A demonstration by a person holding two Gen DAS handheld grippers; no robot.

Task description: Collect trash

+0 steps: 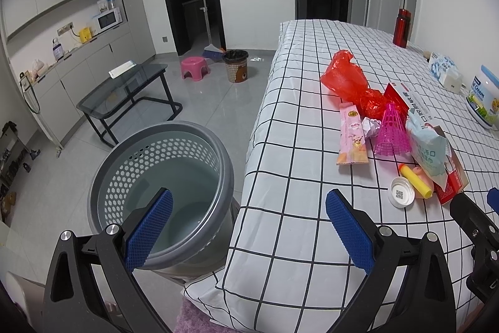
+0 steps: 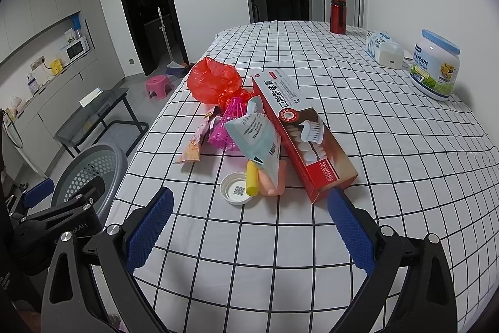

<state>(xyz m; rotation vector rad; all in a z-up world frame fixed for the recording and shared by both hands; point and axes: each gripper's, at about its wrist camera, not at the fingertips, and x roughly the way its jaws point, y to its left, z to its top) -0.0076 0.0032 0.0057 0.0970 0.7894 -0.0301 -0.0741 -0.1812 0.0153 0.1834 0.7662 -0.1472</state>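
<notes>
A heap of trash lies on the checked tablecloth [image 2: 280, 239]: a red plastic bag [image 2: 213, 80], a red toothpaste box [image 2: 299, 133], a pale blue wipes packet [image 2: 259, 139], a pink mesh cone [image 2: 229, 127], a pink snack wrapper [image 2: 195, 142], a yellow tube [image 2: 252, 181] and a white cap [image 2: 237, 192]. My right gripper [image 2: 249, 227] is open just short of the cap and box end. My left gripper [image 1: 249, 230] is open, spanning the rim of the grey perforated bin [image 1: 162, 177] and the table corner. The heap also shows in the left wrist view, with the red bag [image 1: 346, 77] at the back.
A red flask [image 2: 338, 13], a tissue pack [image 2: 383, 47] and a white jar [image 2: 435, 67] stand at the table's far right. On the floor are a glass side table [image 1: 124, 92], a pink stool [image 1: 195, 67] and a brown bin [image 1: 237, 64].
</notes>
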